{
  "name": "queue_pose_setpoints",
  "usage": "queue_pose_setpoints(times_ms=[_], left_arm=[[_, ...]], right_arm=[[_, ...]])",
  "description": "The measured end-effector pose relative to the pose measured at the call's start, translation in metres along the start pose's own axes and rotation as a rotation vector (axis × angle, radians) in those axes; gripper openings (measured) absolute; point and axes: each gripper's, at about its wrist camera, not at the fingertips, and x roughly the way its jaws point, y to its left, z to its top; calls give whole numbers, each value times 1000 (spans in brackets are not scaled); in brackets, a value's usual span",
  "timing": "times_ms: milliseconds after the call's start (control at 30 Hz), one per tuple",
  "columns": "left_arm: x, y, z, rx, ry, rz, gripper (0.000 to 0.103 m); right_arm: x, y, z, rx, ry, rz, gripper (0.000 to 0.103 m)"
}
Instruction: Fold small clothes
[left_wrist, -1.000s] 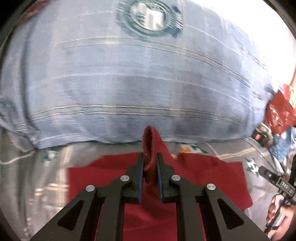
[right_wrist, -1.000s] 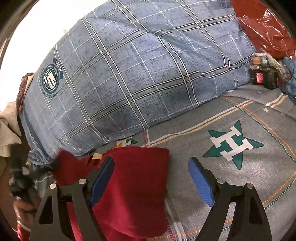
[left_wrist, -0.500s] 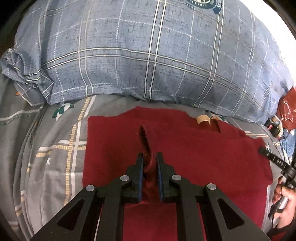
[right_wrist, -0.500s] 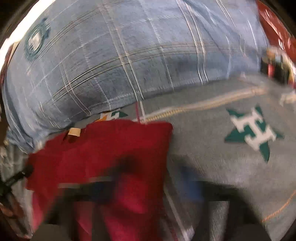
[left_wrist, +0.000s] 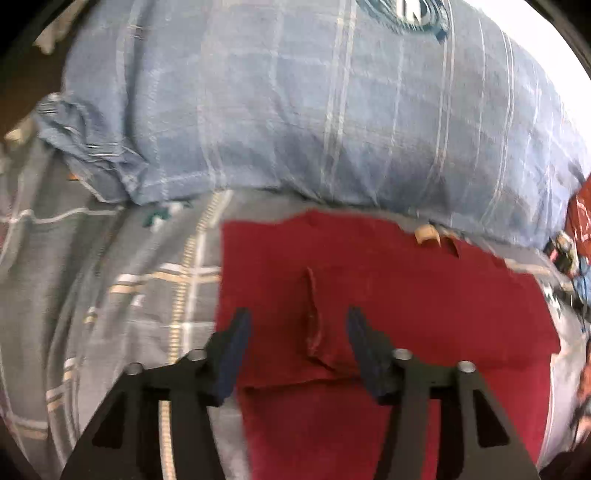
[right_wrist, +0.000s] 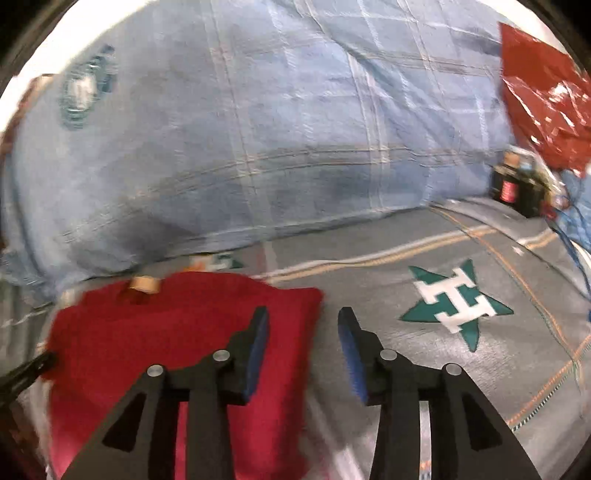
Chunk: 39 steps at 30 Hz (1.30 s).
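Red garment lies flat on the grey patterned bedsheet, just in front of a large blue plaid pillow; its far edge runs close along the pillow's base, and a small tan tag sits at that edge. Left gripper: jaws spread wide, nothing between the pads. A narrow raised crease in the red cloth stands up in the gap between the two fingers, touching neither. A folded upper layer of the garment ends in a straight edge just ahead of the finger bases, with more red cloth below it running off the bottom of the left wrist view. Right gripper: jaws apart, moderately wide, empty. In the right wrist view the garment's right edge falls under or just beside the left finger; motion blur makes it unclear whether that finger touches the cloth. The right finger is over bare sheet. A green-and-white star print lies on the sheet to the right of the gripper, well apart from the garment. Near the pillow's right end: a dark bottle with a red label and a red plastic bag.
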Motion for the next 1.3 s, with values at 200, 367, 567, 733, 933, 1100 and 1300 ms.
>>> queue_pose_setpoints(times_ms=[200,367,567,733,933,1100,1300], left_arm=[[18,4,-12,-15,14,22,56],[35,-8,-13,53,27,85,57],[38,-15,-15,79,15,103,61],[37,-14,-16,81,15,98,63],[36,-13,-16,81,16,97,63],[29,-13,-19,80,11,93,63],[-9,-14,-36,84,9,91,63]], right_arm=[[15,39,-40,-182,171,70,38],[24,46,-46,-293,185,-33,38],[11,35,-34,-225,185,19,47],[16,38,-37,-260,202,-37,50],[13,38,-38,-245,192,-34,53],[2,34,-38,-212,160,-23,65],[18,17,-40,-108,172,-50,71]])
